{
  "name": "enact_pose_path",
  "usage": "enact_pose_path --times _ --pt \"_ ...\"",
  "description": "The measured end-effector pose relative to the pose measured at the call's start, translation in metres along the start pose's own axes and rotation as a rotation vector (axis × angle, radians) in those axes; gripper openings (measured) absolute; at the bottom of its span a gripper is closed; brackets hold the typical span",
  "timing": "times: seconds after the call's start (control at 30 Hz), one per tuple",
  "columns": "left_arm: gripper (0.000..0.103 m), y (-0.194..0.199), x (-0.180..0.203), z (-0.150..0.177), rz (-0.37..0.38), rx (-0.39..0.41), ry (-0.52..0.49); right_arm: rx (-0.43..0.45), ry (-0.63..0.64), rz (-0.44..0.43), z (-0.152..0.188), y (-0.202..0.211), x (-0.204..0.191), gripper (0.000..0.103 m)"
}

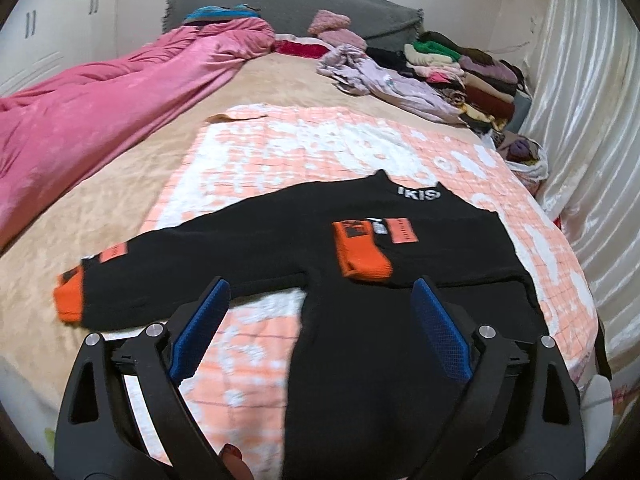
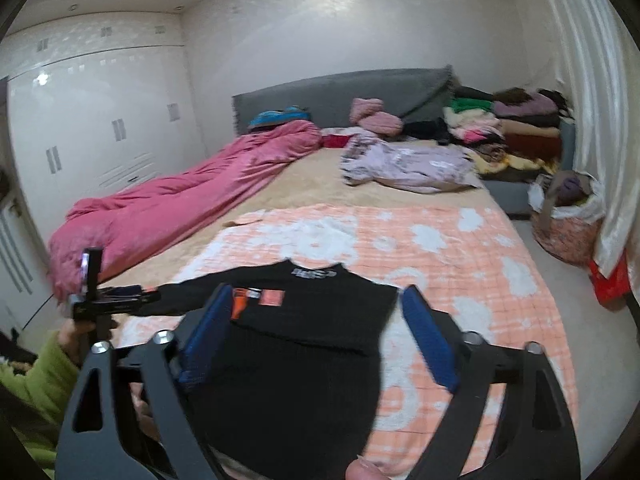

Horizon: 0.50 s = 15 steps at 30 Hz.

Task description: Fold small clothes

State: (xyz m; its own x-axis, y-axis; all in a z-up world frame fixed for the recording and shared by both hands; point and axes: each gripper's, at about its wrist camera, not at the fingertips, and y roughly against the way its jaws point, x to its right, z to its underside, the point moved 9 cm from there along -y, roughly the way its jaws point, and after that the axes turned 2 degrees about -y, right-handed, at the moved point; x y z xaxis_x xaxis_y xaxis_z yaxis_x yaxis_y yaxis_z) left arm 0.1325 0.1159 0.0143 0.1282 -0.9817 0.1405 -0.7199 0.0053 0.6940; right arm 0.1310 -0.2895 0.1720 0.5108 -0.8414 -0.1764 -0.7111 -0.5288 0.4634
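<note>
The black sweater lies flat on the checked orange-and-white blanket on the bed. One sleeve with an orange cuff stretches out beyond the blanket's left edge; the other is folded across the chest. The sweater's lower hem is cut off at the bottom of both views. The left gripper and the right gripper hang above the sweater, fingers spread wide, nothing between them. The white lettering at the collar is blurred.
</note>
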Motion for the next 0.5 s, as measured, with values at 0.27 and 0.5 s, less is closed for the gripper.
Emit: enact_pose_path --times 0.27,0.5 --pt "0.086 0.01 -0.063 0.015 -0.071 0.005 0.09 -0.056 0.116 -0.172 -0.006 -0.046 -0.108 0.088" --pt "0.086 0.016 -0.125 0.031 -0.124 -0.005 0.193 -0.08 0.179 -0.215 0.005 -0.114 -0.181 0.088"
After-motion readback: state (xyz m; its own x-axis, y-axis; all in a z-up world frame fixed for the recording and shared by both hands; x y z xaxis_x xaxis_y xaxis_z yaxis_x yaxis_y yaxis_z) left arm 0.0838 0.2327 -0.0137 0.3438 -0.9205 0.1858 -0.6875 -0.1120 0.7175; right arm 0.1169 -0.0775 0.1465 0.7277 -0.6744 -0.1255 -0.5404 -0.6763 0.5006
